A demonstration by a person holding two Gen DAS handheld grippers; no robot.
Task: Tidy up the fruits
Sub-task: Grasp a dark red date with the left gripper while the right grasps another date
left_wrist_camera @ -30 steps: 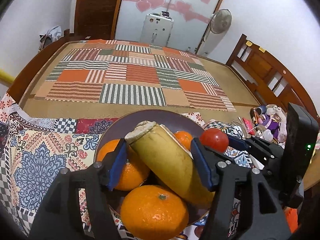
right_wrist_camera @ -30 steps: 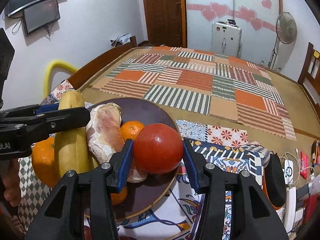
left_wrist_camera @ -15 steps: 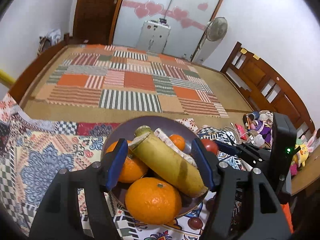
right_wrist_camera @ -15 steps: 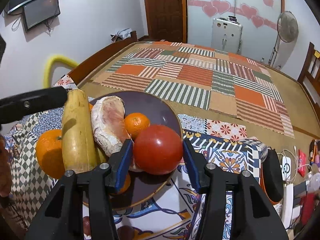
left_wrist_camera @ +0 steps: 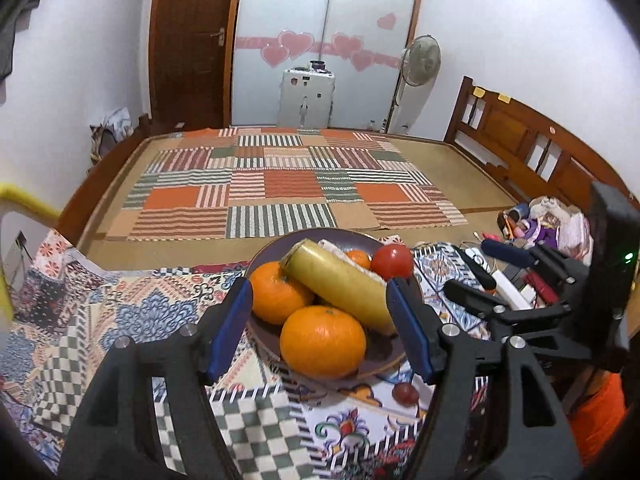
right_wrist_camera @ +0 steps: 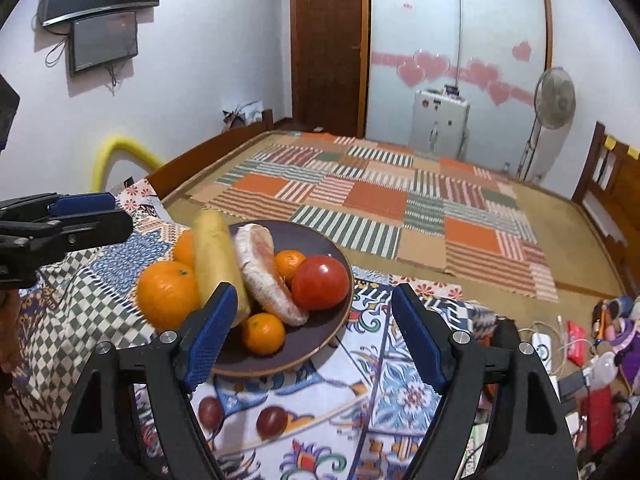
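With fruit heaped on the plate (right_wrist_camera: 320, 354), both claws empty.
Left claw (left_wrist_camera: 320, 330) agape, right claw (right_wrist_camera: 310, 332) opening, clear of tomato (right_wrist_camera: 320, 282).

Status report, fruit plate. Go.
Both claws, left and right, empty, right's jaws opening. Tomato rests on plate. Two dark fruits off plate.

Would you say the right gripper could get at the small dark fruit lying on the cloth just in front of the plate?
Probably yes. The dark fruit lies bare on the cloth, clear of the plate, and the right gripper hangs above it with its fingers opening and nothing between them.
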